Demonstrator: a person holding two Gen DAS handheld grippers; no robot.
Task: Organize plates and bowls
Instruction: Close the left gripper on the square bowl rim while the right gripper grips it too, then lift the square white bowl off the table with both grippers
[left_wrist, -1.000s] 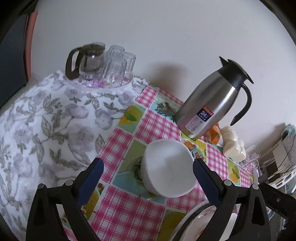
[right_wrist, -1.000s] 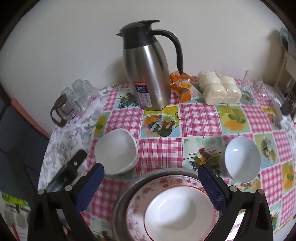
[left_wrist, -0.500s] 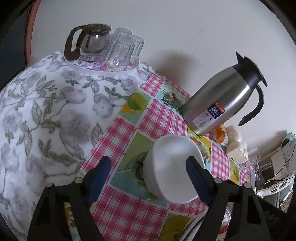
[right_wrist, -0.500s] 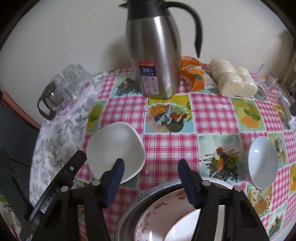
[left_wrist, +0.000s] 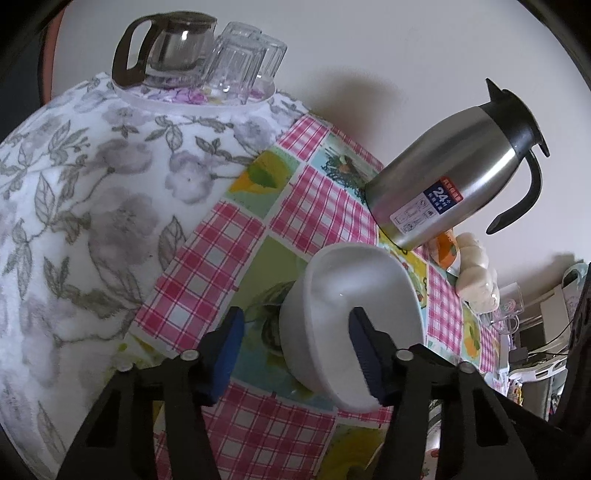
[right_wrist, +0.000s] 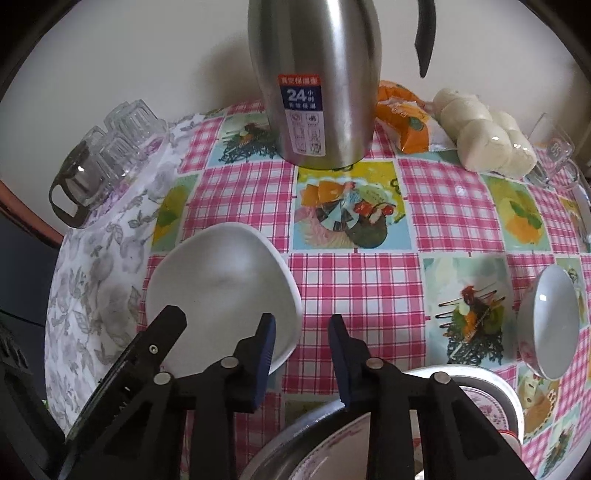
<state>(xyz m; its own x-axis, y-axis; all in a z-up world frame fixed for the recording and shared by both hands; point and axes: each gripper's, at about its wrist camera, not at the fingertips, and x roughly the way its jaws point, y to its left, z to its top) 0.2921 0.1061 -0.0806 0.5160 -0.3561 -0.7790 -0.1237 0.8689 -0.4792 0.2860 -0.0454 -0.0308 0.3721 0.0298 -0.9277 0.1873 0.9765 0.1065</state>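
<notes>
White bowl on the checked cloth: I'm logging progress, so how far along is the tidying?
Done: a floral plate already sits in the metal basin. In hand: the left claw is closing astride the rim of the white bowl, not yet gripping. Left: that bowl and the small bowl stand on the cloth.

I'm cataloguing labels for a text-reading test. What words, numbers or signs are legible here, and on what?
"24" with "小时" beside it: blue label on the steel thermos jug.
Red strip above it, line below it and the white panel's icons: too small to read.
Orange packet: print blurred, unreadable.
Nothing else carries text.
</notes>
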